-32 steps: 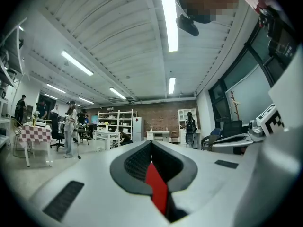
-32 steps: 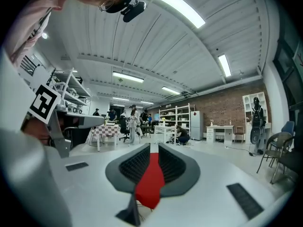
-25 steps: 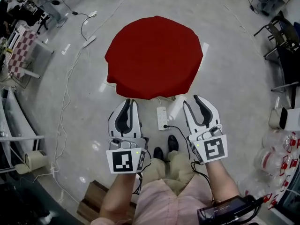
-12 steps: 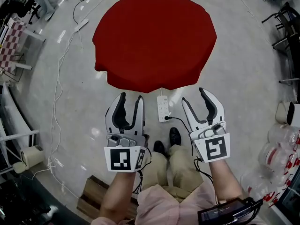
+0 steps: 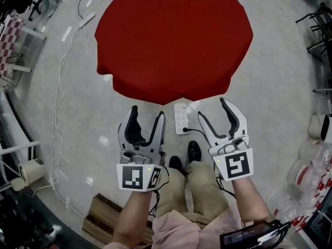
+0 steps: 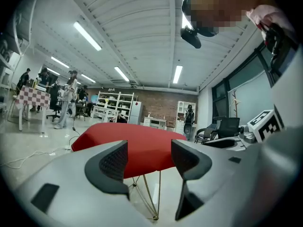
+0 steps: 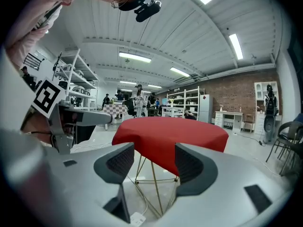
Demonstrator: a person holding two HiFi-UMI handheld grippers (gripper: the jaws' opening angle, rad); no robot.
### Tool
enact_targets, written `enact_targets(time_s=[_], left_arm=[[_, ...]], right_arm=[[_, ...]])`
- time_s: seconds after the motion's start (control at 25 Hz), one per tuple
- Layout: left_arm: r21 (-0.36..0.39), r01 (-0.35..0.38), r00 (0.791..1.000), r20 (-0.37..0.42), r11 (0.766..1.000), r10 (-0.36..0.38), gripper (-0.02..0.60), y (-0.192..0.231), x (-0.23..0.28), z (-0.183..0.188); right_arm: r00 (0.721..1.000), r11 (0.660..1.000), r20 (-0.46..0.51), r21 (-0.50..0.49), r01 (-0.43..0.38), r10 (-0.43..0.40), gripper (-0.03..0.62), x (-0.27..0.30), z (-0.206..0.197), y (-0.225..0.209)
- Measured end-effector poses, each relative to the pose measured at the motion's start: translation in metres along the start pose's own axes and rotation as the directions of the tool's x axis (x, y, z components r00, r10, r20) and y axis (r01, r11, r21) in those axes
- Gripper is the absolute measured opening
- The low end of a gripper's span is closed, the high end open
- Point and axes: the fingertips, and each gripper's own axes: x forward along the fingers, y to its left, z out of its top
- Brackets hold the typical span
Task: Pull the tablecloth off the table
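In the head view, the red cloth is lying spread over the round table, draping past its edge, with the left gripper and right gripper hovering side by side just short of its near hem, apart from it. Both are opening their jaws, released and gripping nothing. A power strip is lying on the floor between the grippers, and the person's shoes are showing below it. In the left gripper view, the jaws are spreading with only air between the pads; the cloth is sitting beyond them on thin wire legs. In the right gripper view, the jaws are likewise parting and empty, framing the cloth's hanging edge farther off.
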Motion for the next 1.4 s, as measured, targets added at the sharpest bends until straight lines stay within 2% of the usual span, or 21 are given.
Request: enact_targets(time_s=[0.24, 0.4, 0.48, 0.64, 0.8, 0.96, 1.16, 1.32, 1.36, 1.4], left_arm=[[-0.074, 0.031, 0.999, -0.025, 0.997, -0.033, 0.28, 0.003, 0.012, -0.031], [-0.14, 0.08, 0.996, -0.022, 0.987, -0.084, 0.323, 0.003, 0.027, -0.048], [-0.172, 0.111, 0.994, 0.001, 0.979, -0.112, 0.344, 0.001, 0.033, -0.047], [-0.208, 0.157, 0.987, 0.059, 0.965, -0.148, 0.348, -0.006, 0.036, -0.024], [-0.23, 0.145, 0.989, 0.07, 0.962, -0.132, 0.348, -0.005, 0.034, -0.01], [-0.26, 0.123, 0.992, 0.062, 0.958, -0.11, 0.348, -0.003, 0.033, 0.002], [-0.255, 0.124, 0.992, 0.039, 0.959, -0.118, 0.348, -0.011, 0.038, 0.006], [-0.243, 0.128, 0.992, 0.021, 0.962, -0.127, 0.348, -0.016, 0.038, 0.008], [-0.243, 0.129, 0.992, 0.019, 0.961, -0.128, 0.348, -0.016, 0.039, 0.008], [-0.242, 0.129, 0.992, 0.018, 0.962, -0.129, 0.348, -0.016, 0.04, 0.009]], right_arm=[[0.995, 0.997, -0.07, 0.041, -0.071, 0.073, 0.261, 0.015, -0.035, 0.005], [0.978, 0.98, -0.144, 0.149, -0.132, 0.154, 0.266, 0.029, -0.066, 0.012], [0.967, 0.965, -0.159, 0.203, -0.163, 0.197, 0.275, 0.035, -0.075, 0.017], [0.967, 0.944, -0.103, 0.26, -0.201, 0.234, 0.287, 0.037, -0.061, 0.015], [0.974, 0.926, -0.028, 0.317, -0.206, 0.227, 0.288, 0.037, -0.034, 0.006], [0.979, 0.886, 0.03, 0.42, -0.196, 0.202, 0.287, 0.037, -0.005, -0.002], [0.983, 0.834, 0.056, 0.522, -0.179, 0.175, 0.287, 0.042, 0.011, -0.013], [0.989, 0.822, 0.048, 0.551, -0.143, 0.14, 0.285, 0.048, 0.017, -0.018], [0.992, 0.822, 0.034, 0.556, -0.121, 0.122, 0.271, 0.049, 0.016, -0.021], [0.995, 0.824, 0.017, 0.558, -0.094, 0.102, 0.223, 0.051, 0.014, -0.024]])
